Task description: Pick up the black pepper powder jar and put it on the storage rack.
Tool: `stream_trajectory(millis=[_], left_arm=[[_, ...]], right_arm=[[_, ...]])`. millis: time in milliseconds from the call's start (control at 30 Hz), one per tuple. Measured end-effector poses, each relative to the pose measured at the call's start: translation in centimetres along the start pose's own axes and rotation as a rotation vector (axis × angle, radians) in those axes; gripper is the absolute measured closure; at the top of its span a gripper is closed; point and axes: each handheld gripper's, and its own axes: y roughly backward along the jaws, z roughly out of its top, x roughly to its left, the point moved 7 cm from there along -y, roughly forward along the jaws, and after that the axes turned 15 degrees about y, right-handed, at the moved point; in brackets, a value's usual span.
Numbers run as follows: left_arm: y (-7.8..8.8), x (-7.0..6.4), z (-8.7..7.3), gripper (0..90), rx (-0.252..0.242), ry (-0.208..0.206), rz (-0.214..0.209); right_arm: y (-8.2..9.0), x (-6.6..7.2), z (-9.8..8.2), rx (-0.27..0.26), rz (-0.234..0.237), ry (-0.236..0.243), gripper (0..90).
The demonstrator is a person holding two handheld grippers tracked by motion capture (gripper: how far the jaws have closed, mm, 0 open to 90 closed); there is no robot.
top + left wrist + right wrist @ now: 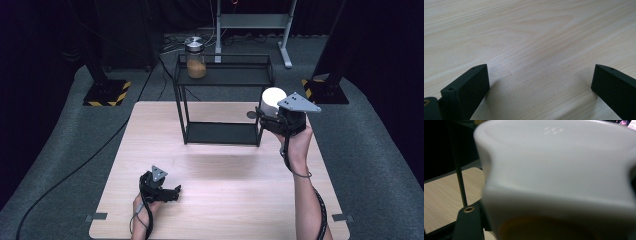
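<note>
The right gripper is raised off the pale wooden table, its jaws closed around a white, waisted ceramic cup held just beside the right end of the black wire-frame two-tier shelf at the far side of the table. That height, level with the upper tier, suggests the cup is bound for or coming from the shelf. A glass jar with a metal lid and tan contents stands on the top tier, far left. The left gripper rests low near the table's near-left edge, jaws wide and empty, apparently parked out of the way.
</note>
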Motion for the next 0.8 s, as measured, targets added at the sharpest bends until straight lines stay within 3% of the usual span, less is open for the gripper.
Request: stream_trajectory(millis=[800], left_arm=[[0.0, 0.1, 0.0, 1.1, 0.002, -0.001, -0.005]], right_arm=[[-0.7, -1.2, 1.6, -0.014, 0.016, 0.003, 29.6]])
